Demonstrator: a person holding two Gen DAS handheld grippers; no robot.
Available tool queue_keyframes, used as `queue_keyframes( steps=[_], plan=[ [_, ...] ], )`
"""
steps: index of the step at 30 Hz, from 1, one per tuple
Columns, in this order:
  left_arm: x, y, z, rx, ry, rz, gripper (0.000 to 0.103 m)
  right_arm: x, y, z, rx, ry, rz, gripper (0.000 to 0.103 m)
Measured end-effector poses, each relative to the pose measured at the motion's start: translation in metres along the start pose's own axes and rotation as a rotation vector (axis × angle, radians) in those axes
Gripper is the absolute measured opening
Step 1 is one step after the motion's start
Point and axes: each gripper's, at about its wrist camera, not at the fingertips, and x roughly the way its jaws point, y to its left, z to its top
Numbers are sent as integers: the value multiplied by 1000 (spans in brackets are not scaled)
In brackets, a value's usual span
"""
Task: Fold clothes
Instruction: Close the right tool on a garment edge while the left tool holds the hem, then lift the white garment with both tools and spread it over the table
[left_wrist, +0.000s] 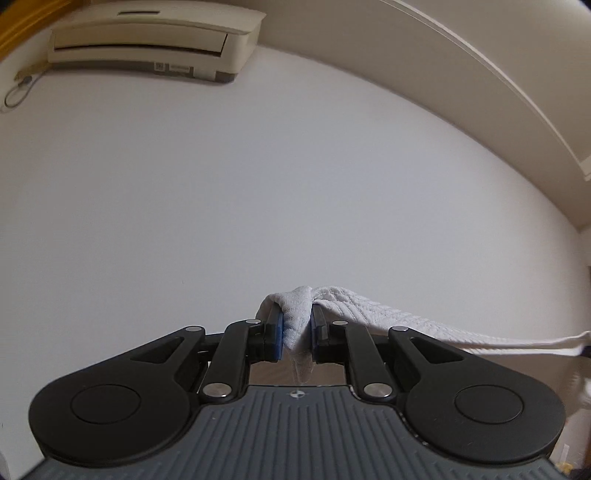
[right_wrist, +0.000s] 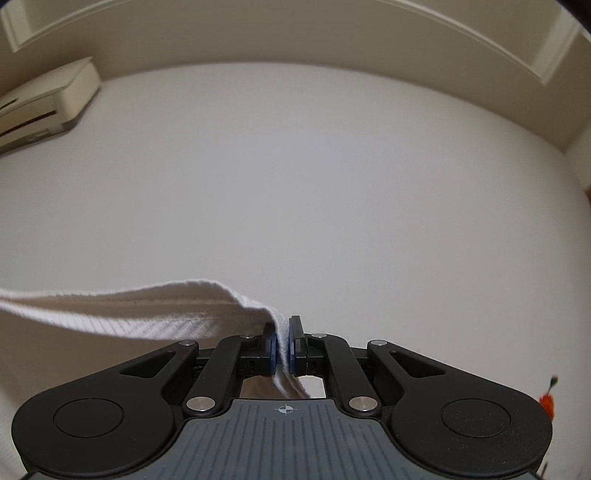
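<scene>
A white textured cloth (left_wrist: 373, 314) is pinched between the blue pads of my left gripper (left_wrist: 297, 325), which is shut on a bunched corner of it. From there the cloth stretches off to the right edge of the left wrist view. In the right wrist view the same white cloth (right_wrist: 129, 314) runs in from the left, and my right gripper (right_wrist: 283, 339) is shut on its other end. Both grippers are raised and point up at a bare wall, so the hanging part of the cloth is hidden below them.
A cream air conditioner (left_wrist: 147, 40) hangs high on the white wall (left_wrist: 258, 184), and it also shows at the upper left as the air conditioner (right_wrist: 44, 107). A ceiling moulding (right_wrist: 295, 40) curves above. A small orange object (right_wrist: 547, 400) sits at the far right edge.
</scene>
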Motion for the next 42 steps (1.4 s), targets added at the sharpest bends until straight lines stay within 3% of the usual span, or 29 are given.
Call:
queue_keyframes(
  steps=[3, 10, 14, 17, 23, 30, 37, 42],
  plan=[
    [-26, 8, -61, -35, 192, 10, 14, -14, -6, -35, -29, 109, 0, 6],
    [-87, 26, -202, -118, 641, 33, 14, -59, -25, -196, 0, 617, -5, 6],
    [-139, 20, -282, -94, 893, 50, 14, -94, -28, -280, -32, 851, -36, 6],
    [-166, 17, -322, -83, 1028, 36, 14, -125, -25, -336, -68, 1008, -55, 6],
    [-198, -8, -347, 65, 1134, -23, 14, -172, 0, -386, -181, 1146, -36, 6],
    [-227, -18, -349, 125, 1200, -63, 14, -195, 11, -379, -236, 1173, -27, 6],
    [-245, -40, -333, 265, 1177, -116, 14, -222, 13, -376, -255, 1187, -30, 7],
    [-252, -42, -328, 276, 1193, -141, 14, -233, 9, -371, -233, 1184, -41, 7]
  ],
)
